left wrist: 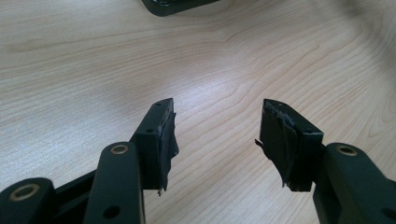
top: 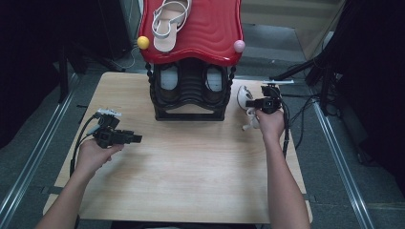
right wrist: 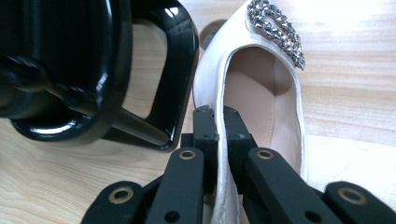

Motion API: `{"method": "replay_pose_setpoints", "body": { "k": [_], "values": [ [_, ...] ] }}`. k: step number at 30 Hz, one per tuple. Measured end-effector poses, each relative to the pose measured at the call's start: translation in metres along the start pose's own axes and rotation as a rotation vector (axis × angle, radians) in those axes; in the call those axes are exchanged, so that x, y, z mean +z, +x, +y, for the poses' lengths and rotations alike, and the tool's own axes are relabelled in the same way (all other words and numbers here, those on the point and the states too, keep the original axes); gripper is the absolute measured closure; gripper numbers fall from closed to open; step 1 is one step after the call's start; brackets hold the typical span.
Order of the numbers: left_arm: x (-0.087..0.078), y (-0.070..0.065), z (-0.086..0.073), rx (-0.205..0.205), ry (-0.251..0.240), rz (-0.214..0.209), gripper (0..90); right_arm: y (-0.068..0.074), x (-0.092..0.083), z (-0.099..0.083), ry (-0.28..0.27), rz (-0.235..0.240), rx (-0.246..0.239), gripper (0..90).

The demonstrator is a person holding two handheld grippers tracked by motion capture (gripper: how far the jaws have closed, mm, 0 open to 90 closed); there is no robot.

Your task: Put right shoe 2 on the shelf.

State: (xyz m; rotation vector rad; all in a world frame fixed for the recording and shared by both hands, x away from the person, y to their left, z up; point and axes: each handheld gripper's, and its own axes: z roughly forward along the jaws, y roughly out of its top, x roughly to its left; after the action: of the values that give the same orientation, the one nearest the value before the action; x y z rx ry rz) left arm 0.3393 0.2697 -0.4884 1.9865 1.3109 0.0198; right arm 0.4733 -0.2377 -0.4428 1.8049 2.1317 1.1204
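Right claw (top: 265,103) clamped on the side wall of a white shoe (top: 244,97), just right of the black rack (top: 190,95) in the high view; left claw (top: 128,138) parked over bare tabletop (top: 191,171), well left of and nearer than the rack, jaws apart. Atop the rack's red shelf (top: 210,28): a white strappy sandal (top: 168,24), with a yellow ball (top: 143,42) and a pink ball (top: 239,46) at the front corners.

Left claw view: jaws wide, nothing between them, wood grain beneath, a corner of the rack at the top edge.

Right claw view: jaws pinched together on the shoe's (right wrist: 261,93) thin rim, jewelled buckle (right wrist: 276,29) at the toe, rack's (right wrist: 93,70) glossy foot just beside.

Likely aim: lifting the shoe onto the rack. Best kept pinched firmly, raised clear of the rack's foot, then swung wide of the pink ball and the shelf's overhanging lip. Sandal already taking the shelf's left half, so right half the probable spot.
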Motion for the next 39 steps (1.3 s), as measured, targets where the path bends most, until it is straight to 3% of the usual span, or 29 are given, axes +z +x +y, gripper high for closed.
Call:
{"method": "replay_pose_setpoints", "body": {
  "k": [8,16,26,31,39],
  "values": [
    [0.001,-0.001,0.001,0.009,0.000,0.005,46.0,0.008,-0.019,0.015,-0.025,0.008,-0.016,88.7],
    [-0.001,-0.001,0.001,0.011,-0.010,0.009,46.0,0.018,-0.044,0.035,-0.061,0.038,0.005,88.7],
    [0.001,-0.002,0.002,0.021,-0.006,0.015,46.0,0.033,-0.066,0.057,-0.048,0.023,-0.022,88.7],
    [0.000,-0.003,0.002,0.021,-0.007,0.007,46.0,0.038,-0.080,0.069,-0.058,0.046,-0.015,88.7],
    [0.001,-0.004,0.002,0.027,-0.005,0.008,46.1,0.047,-0.108,0.089,-0.105,0.048,-0.018,88.7]
  ]
}}
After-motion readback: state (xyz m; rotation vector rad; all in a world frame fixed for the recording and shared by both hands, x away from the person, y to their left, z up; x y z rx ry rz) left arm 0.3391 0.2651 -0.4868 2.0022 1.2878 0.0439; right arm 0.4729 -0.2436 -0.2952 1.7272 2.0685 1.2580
